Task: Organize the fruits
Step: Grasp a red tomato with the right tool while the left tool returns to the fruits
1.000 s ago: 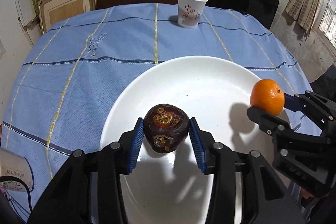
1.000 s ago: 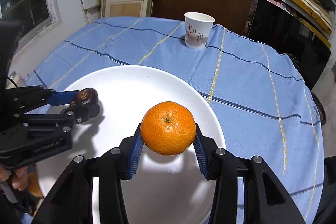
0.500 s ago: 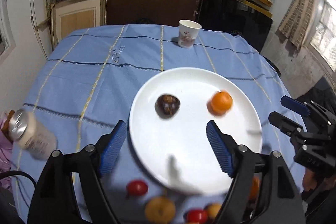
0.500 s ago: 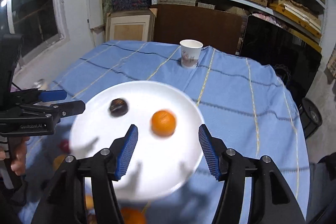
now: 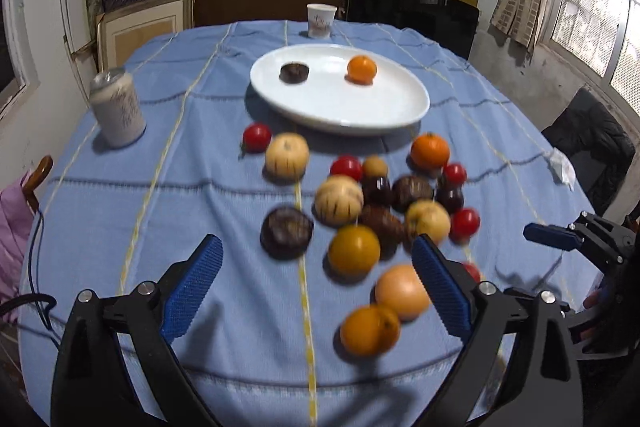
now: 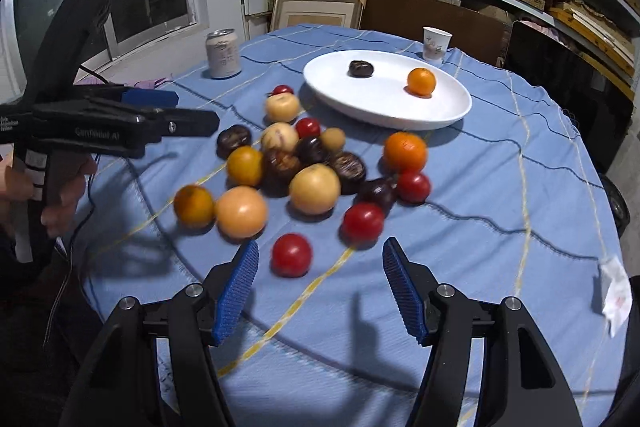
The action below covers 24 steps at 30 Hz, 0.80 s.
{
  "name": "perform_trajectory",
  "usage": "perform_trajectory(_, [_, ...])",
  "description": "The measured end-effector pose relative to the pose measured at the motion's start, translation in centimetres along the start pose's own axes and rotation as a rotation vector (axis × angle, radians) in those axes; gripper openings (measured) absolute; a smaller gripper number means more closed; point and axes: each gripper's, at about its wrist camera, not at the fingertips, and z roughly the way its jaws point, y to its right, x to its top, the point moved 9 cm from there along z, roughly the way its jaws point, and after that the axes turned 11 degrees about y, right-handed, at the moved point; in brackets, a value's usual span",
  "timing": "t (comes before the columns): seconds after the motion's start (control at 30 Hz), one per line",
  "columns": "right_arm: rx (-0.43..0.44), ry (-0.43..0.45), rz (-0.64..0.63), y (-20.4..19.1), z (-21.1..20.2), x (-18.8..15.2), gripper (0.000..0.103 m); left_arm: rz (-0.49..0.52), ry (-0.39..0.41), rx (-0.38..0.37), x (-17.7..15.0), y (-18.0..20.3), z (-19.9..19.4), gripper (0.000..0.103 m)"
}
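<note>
A white plate (image 5: 380, 111) holds a dark brown fruit (image 5: 294, 72) and an orange (image 5: 361, 69); the plate also shows in the right wrist view (image 6: 440, 115). Several loose fruits lie on the blue cloth in front of the plate: red tomatoes, pale yellow fruits, dark fruits and oranges, such as a dark fruit (image 5: 286, 233) and a red tomato (image 6: 291, 254). My left gripper (image 5: 316, 283) is open and empty, above the near fruits. My right gripper (image 6: 320, 287) is open and empty, just behind the red tomato.
A white drink can (image 5: 117, 115) stands at the left of the table. A paper cup (image 5: 321, 20) stands behind the plate. A crumpled paper (image 6: 614, 291) lies near the right table edge. Shelves and boxes stand behind the table.
Both grippers let go of their fruits on the plate, opened, and pulled back toward the near edge. The pile of loose fruits has come into view.
</note>
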Motion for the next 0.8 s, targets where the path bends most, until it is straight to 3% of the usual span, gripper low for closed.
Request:
perform_trajectory(0.13, [-0.05, -0.003, 0.006, -0.4, 1.0, -1.0, 0.065, -0.021, -0.02, -0.002, -2.4, 0.2, -0.7, 0.093])
perform_trajectory(0.23, [-0.084, -0.035, 0.002, -0.1, 2.3, -1.5, 0.059, -0.004, -0.026, 0.015, -3.4, 0.3, -1.2, 0.093])
perform_trajectory(0.53, [-0.085, -0.077, -0.005, -1.0, 4.5, -1.7, 0.053, 0.021, -0.049, 0.041, -4.5, -0.1, -1.4, 0.093])
perform_trajectory(0.6, [-0.085, -0.095, -0.001, -1.1, 5.1, -1.9, 0.048, 0.033, -0.056, 0.037, -4.7, 0.2, -1.3, 0.093])
perform_trajectory(0.67, [-0.064, -0.099, 0.001, -1.3, 5.4, -2.2, 0.027, 0.048, -0.061, 0.04, -5.0, 0.4, -1.2, 0.093])
perform_trajectory(0.8, [-0.081, -0.069, -0.022, -1.3, 4.9, -2.2, 0.027, 0.067, -0.066, 0.031, -5.1, 1.2, -0.8, 0.093])
